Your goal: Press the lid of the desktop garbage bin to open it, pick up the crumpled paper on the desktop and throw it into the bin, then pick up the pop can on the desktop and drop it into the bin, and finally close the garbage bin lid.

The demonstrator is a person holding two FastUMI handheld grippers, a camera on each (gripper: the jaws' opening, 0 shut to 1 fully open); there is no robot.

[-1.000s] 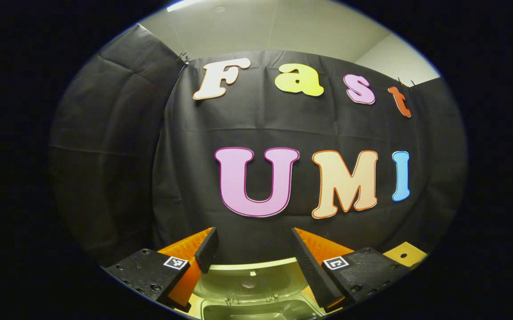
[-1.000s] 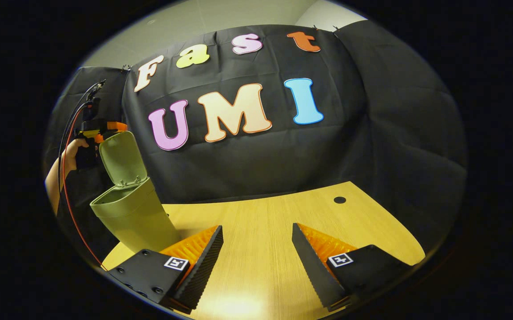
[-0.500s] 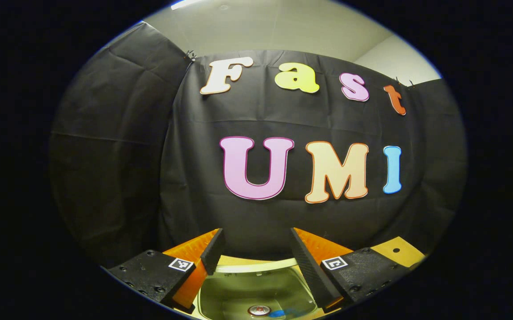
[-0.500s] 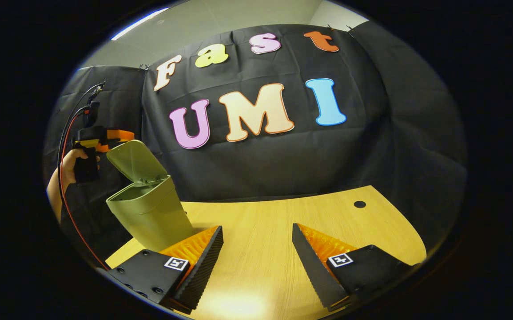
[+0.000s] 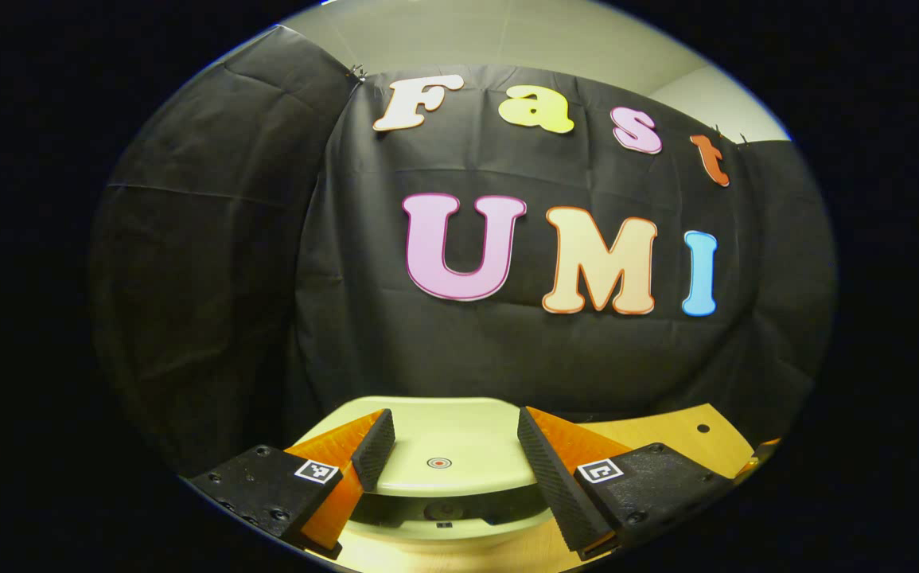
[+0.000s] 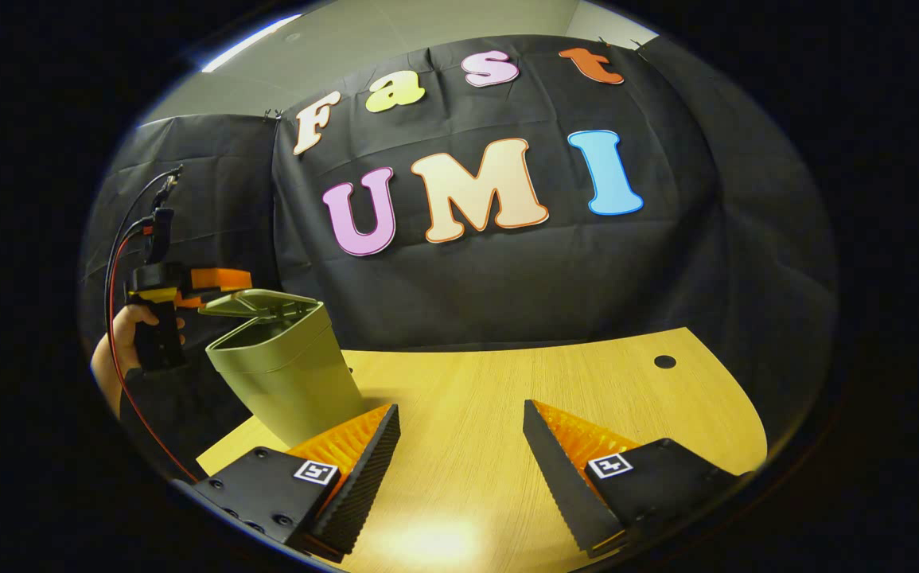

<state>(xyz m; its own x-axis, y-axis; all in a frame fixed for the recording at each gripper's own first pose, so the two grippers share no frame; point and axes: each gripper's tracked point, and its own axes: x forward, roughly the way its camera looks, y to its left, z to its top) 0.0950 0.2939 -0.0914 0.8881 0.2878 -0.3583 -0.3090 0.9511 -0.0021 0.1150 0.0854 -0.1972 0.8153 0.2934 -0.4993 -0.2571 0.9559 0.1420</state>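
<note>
Lid (image 5: pixel 443 446): lying nearly flat, directly under and ahead of our spread, empty left gripper (image 5: pixel 449 454); we are judging a downward press shuts bin (image 6: pixel 288 374). Right gripper (image 6: pixel 459 454) is hanging released, farther off.

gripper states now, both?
Left gripper: open, empty, over the bin lid.
Right gripper: open, empty, above the table.

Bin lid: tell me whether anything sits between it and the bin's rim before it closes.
Nothing visible does. In the right gripper view the lid hangs nearly flat over the bin, a narrow open gap left at its front, with the left gripper at the lid's rear edge.
</note>
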